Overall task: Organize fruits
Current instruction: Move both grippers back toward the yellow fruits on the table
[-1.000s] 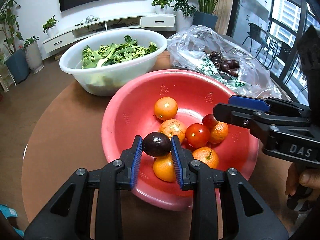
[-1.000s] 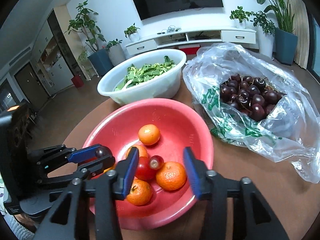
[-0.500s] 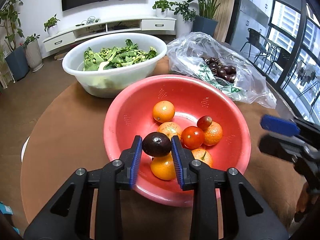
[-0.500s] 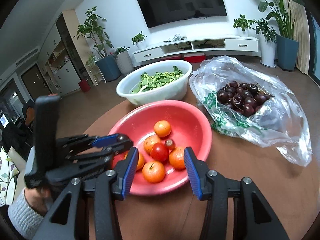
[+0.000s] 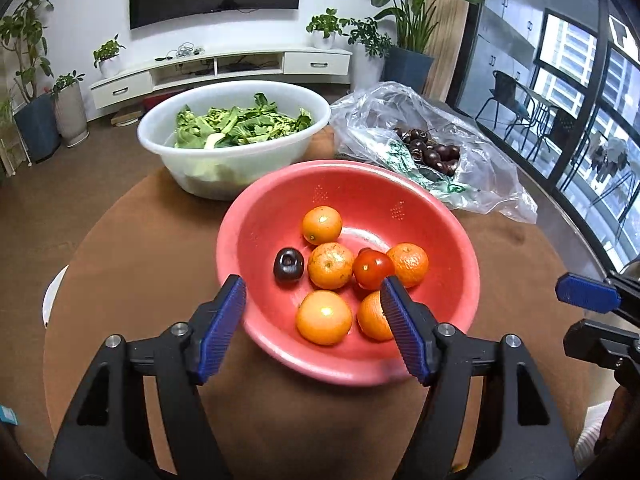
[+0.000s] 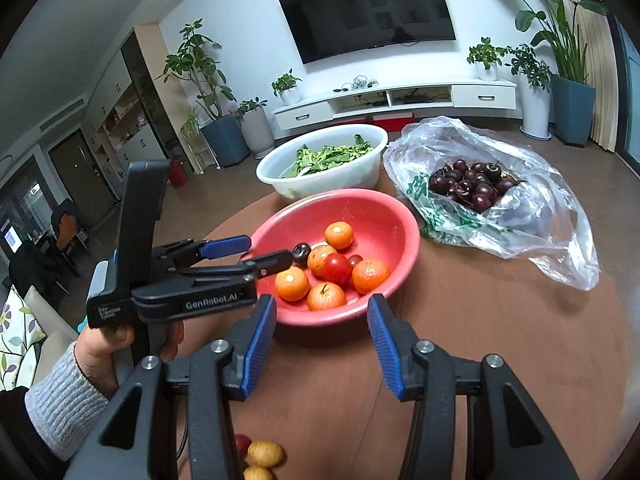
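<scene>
Fruit: a dark cherry (image 5: 288,265) lies in the red bowl (image 5: 256,220), on its left side, just beside five oranges (image 5: 331,265) and a red tomato (image 5: 373,269).
Left gripper (image 5: 312,324): its jaws are opening over the near rim of the bowl. Nothing is between them. The cherry sits free, a bit ahead of them.
Right gripper (image 6: 322,342): its jaws are partly open and hold nothing. It hangs over the table (image 6: 500,320), near the front of the bowl.
More fruit: a clear bag (image 6: 560,216) of cherries (image 6: 472,184) lies right of the bowl. A few small fruits (image 6: 262,454) lie on the table close to the person.
White bowl (image 5: 224,160): it is full of green leaves, behind the red bowl.
Step, I think: the cherry is in, so a jaw goes for the next fruit.
What could go wrong: the cherry is round and may roll in among the oranges. The left jaws hang close to the rim, so a low move could bump and tip the bowl. The bag is thin and floppy, so jaws may snag it or pull it along. Cherries are soft, so a hard squeeze could squash one.
</scene>
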The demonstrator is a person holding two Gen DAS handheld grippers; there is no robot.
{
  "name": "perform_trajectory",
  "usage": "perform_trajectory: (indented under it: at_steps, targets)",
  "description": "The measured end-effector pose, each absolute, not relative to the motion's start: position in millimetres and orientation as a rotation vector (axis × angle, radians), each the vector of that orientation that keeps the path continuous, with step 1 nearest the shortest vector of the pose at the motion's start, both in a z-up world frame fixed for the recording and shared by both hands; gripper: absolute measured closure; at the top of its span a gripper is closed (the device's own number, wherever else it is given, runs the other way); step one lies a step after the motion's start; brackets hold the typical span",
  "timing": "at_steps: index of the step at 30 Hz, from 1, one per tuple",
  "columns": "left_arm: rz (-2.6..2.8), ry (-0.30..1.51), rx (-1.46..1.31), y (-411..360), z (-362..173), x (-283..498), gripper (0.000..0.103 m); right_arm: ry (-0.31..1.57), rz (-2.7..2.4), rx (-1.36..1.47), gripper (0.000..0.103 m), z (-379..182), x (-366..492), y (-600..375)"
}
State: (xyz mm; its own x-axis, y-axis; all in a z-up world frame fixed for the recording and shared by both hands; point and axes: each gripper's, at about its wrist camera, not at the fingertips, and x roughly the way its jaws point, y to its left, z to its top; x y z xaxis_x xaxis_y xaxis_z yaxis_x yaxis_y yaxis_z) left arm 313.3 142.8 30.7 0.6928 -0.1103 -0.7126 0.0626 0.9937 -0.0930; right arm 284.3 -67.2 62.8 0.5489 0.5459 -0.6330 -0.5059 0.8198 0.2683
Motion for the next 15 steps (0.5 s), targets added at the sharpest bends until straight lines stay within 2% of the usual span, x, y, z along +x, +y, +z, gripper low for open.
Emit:
perform_trajectory:
  at_steps: [9,15]
  targets:
    - [-0.086,0.770,-0.072,143.0,41.9,243.5,0.035,0.779,0.618,0.003,0.052,52.5,219.8,-81.5]
    - [-0.091,0.777,-0.083,138.7,34.8,191.0,0.035,0.830,0.633,-0.116,0.052,23.0,171.6,-70.9]
